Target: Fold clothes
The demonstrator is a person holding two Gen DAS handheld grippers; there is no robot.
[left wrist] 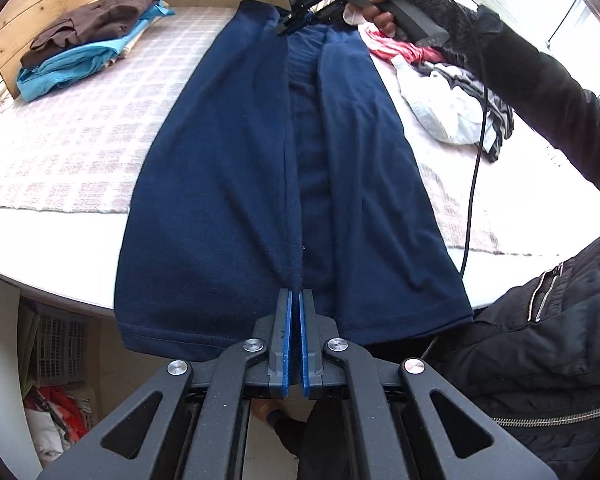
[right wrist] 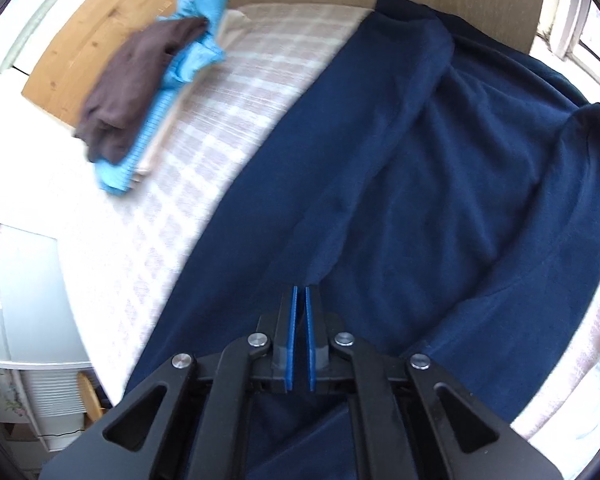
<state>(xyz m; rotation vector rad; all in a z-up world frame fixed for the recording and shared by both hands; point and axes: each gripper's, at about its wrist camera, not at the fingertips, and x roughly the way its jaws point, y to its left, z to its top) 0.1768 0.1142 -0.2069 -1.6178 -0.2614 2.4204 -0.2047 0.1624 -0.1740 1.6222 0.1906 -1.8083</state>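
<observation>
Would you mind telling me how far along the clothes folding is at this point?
Done: a folded stack, brown on light blue, sits at the table's far left. In hand: the navy garment, its sides folded inward, pinched at the near edge by the left gripper and the far end by the right gripper. Left: the unfolded pile on the right.

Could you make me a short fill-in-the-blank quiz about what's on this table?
1. The big garment spread down the middle of the table is coloured ____.
2. On the folded pile, the brown garment lies on top of a light ____ one.
3. The left gripper is shut on a fold of the ____ garment.
4. Beneath the clothes lies a cloth patterned with ____.

Missing words: navy blue; blue; navy; checks
</observation>
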